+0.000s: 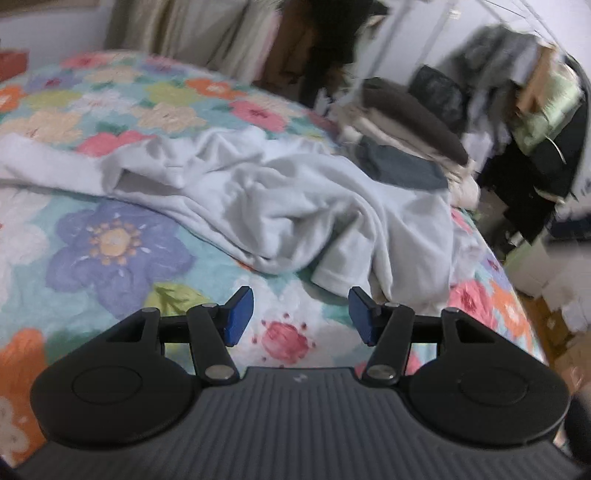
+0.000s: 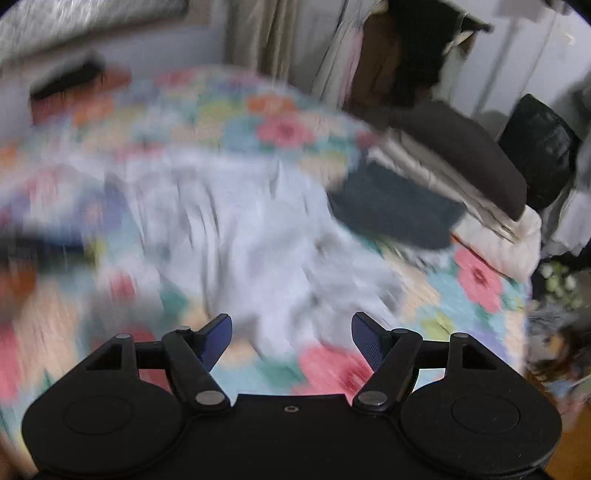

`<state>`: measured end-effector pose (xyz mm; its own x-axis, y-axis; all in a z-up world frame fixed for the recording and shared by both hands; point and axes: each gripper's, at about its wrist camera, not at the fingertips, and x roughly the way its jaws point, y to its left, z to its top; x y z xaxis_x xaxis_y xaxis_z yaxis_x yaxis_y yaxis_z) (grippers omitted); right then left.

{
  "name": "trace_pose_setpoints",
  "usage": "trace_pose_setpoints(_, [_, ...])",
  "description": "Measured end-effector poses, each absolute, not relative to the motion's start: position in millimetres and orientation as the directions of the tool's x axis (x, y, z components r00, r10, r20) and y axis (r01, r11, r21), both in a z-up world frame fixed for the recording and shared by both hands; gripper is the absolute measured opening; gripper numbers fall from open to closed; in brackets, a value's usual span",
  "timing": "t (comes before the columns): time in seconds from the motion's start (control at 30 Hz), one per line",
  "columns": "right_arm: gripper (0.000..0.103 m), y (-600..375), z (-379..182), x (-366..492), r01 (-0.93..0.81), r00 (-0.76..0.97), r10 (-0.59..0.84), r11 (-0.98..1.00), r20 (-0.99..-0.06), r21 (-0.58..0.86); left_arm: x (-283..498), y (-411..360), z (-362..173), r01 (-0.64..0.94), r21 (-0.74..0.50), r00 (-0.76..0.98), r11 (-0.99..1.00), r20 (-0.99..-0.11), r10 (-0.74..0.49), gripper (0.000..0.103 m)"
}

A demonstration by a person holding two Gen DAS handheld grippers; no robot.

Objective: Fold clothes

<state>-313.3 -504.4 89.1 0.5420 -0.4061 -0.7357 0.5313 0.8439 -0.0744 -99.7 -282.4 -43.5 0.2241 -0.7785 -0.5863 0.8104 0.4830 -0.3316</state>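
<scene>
A crumpled white garment (image 1: pixel 266 195) lies spread across the floral bedspread (image 1: pixel 110 240). It also shows, blurred, in the right wrist view (image 2: pixel 240 236). My left gripper (image 1: pixel 301 315) is open and empty, just short of the garment's near hem. My right gripper (image 2: pixel 291 341) is open and empty, above the bedspread (image 2: pixel 480 280) at the garment's near edge. The right wrist view is motion-blurred.
A stack of folded clothes (image 1: pixel 402 125) with a dark grey piece (image 1: pixel 402 166) in front sits at the bed's far right; it also shows in the right wrist view (image 2: pixel 461 170). Hanging clothes (image 1: pixel 517 74) and clutter stand beyond the bed's right edge. Curtains (image 1: pixel 192 33) hang behind.
</scene>
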Motion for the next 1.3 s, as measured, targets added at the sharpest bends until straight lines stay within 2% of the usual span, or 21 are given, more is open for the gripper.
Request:
trace_pose_setpoints(0.03, [0.076,-498,73,-306,0.598,0.538,-0.419,0.801,-0.731,-0.018,-106,-286,-49,0.821,-0.296,0.23,0.488,-0.612,-0.757,0.055])
trace_pose_setpoints(0.1, [0.075,-472,45,-301,0.61,0.522,-0.375,0.792,-0.766,0.028,-112,-288,-57,0.827,-0.302,0.208,0.474,-0.618,-0.758,0.055])
trace_pose_setpoints(0.17, [0.074,-438,30,-302,0.603,0.585,-0.372,0.794,-0.72,0.08,-113,-289,-57,0.813,-0.341,0.185,0.472,-0.617,-0.765,0.055])
trace_pose_setpoints(0.23, [0.074,-421,19,-299,0.534,0.683,-0.281,0.821,-0.674,0.2,-116,-290,-52,0.806,-0.358,0.182,0.471,-0.608,-0.773,0.055])
trace_pose_setpoints(0.27, [0.074,-415,14,-292,0.491,0.705,-0.255,0.849,-0.662,0.195,-118,-289,-48,0.804,-0.368,0.185,0.467,-0.591,-0.785,0.055])
trace_pose_setpoints(0.3, [0.074,-411,9,-280,0.45,0.701,-0.268,0.885,-0.661,0.118,-120,-288,-44,0.806,-0.378,0.183,0.456,-0.574,-0.798,0.055])
trace_pose_setpoints(0.43, [0.075,-435,-4,-275,0.585,0.633,-0.413,0.81,-0.655,0.054,-131,-285,-40,0.82,-0.373,0.223,0.434,-0.49,-0.843,0.055])
trace_pose_setpoints(0.5, [0.075,-451,-11,-294,0.617,0.664,-0.405,0.771,-0.628,0.155,-135,-289,-40,0.823,-0.35,0.268,0.448,-0.457,-0.848,0.055])
trace_pose_setpoints(0.63, [0.075,-478,-27,-318,0.677,0.642,-0.456,0.715,-0.616,0.175,-134,-310,-47,0.811,-0.392,0.233,0.433,-0.463,-0.855,0.055])
trace_pose_setpoints(0.73, [0.075,-502,-40,-344,0.633,0.698,-0.386,0.726,-0.603,0.268,-136,-333,-52,0.834,-0.345,0.22,0.43,-0.507,-0.833,0.055])
trace_pose_setpoints(0.93, [0.074,-508,-54,-382,0.613,0.699,-0.432,0.772,-0.57,0.166,-150,-344,-43,0.901,-0.21,0.261,0.378,-0.433,-0.863,0.055])
trace_pose_setpoints(1.0, [0.07,-509,-57,-378,0.585,0.709,-0.423,0.8,-0.565,0.136,-147,-355,-48,0.905,-0.196,0.252,0.377,-0.464,-0.849,0.055])
trace_pose_setpoints(1.1, [0.053,-507,-61,-357,0.503,0.72,-0.395,0.864,-0.571,0.036,-137,-376,-55,0.894,-0.185,0.259,0.408,-0.531,-0.807,0.055])
trace_pose_setpoints(1.13, [0.035,-512,-65,-348,0.494,0.715,-0.383,0.869,-0.585,0.035,-133,-381,-57,0.892,-0.183,0.261,0.414,-0.54,-0.8,0.055])
trace_pose_setpoints(1.17, [0.029,-519,-69,-339,0.488,0.709,-0.37,0.872,-0.6,0.039,-129,-387,-59,0.889,-0.178,0.267,0.422,-0.548,-0.793,0.053])
trace_pose_setpoints(1.23, [0.03,-531,-77,-322,0.476,0.696,-0.344,0.879,-0.63,0.045,-122,-397,-63,0.878,-0.153,0.301,0.454,-0.561,-0.771,0.053])
trace_pose_setpoints(1.3, [0.036,-534,-85,-316,0.465,0.674,-0.354,0.885,-0.649,0.0,-115,-406,-68,0.885,-0.174,0.263,0.432,-0.579,-0.772,0.053])
